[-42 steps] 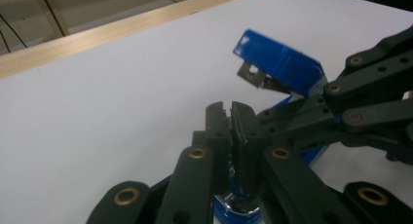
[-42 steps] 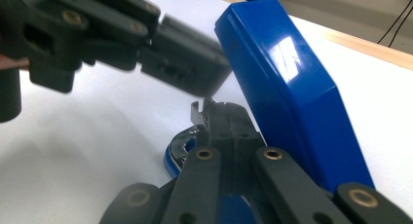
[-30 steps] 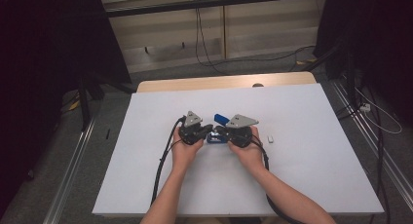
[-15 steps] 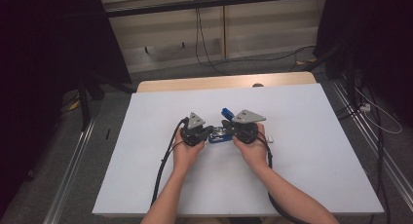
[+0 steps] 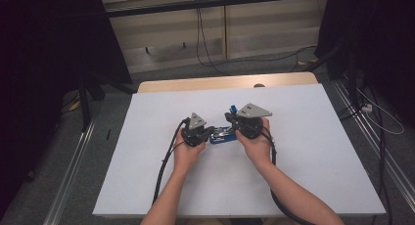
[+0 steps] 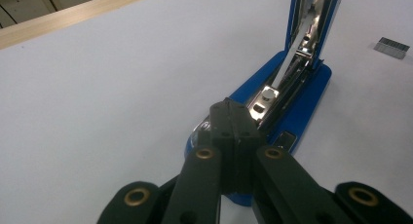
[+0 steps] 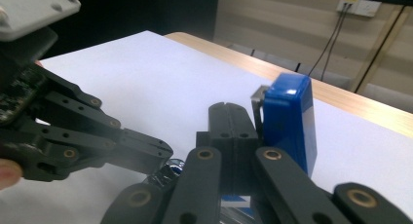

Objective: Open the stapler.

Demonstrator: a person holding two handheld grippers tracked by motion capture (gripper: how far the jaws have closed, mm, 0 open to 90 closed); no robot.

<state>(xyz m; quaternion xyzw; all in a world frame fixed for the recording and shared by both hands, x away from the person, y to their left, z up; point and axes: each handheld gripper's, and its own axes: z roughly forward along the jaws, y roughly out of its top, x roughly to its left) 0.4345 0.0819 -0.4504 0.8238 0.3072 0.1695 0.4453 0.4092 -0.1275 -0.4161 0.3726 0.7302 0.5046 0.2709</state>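
Stapler [image 6: 297, 100]: bright blue base and blue lifted top arm [image 7: 288, 121], with a shiny silver metal channel inside; left gripper [image 6: 233, 118]: matt black jaws with small brass-coloured rivets, topped by a pale grey three-cornered plate; right gripper [image 7: 234, 121]: the same black, brass and grey; strip of staples [image 6: 391, 44]: dull grey; table [image 5: 161, 195]: plain white sheet without pattern, edged at the far side by a light wood strip [image 5: 195, 83]; cables [image 5: 164, 166]: black.
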